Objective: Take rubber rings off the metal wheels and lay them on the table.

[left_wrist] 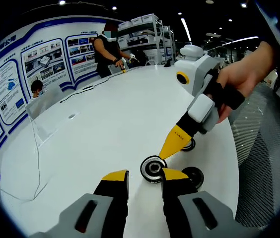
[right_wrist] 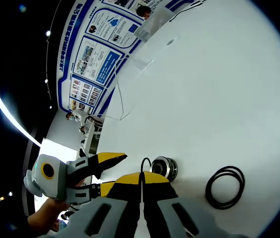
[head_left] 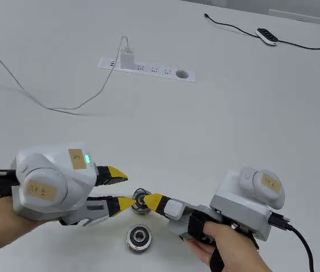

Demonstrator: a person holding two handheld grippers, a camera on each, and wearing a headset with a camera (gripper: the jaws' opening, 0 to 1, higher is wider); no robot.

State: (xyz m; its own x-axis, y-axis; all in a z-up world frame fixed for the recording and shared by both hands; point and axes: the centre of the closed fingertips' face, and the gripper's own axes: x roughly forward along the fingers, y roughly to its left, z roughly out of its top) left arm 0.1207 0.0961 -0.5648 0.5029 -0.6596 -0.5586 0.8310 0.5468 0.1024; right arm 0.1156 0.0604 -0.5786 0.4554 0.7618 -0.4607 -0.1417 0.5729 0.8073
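The left gripper (left_wrist: 145,175) has its jaws apart, either side of a metal wheel (left_wrist: 153,168) on the white table (left_wrist: 105,124). The right gripper (right_wrist: 142,179), jaws pressed together, meets that wheel's rim, with a thin black loop (right_wrist: 145,162) at its tips. Loose rubber rings (right_wrist: 224,186) lie flat on the table nearby. A second wheel (head_left: 139,238) sits near.

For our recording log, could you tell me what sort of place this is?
Probably a showroom or demo lab: blue-bordered display panels line the wall, shelving with boxes stands beyond, and a large white table carries a power strip.
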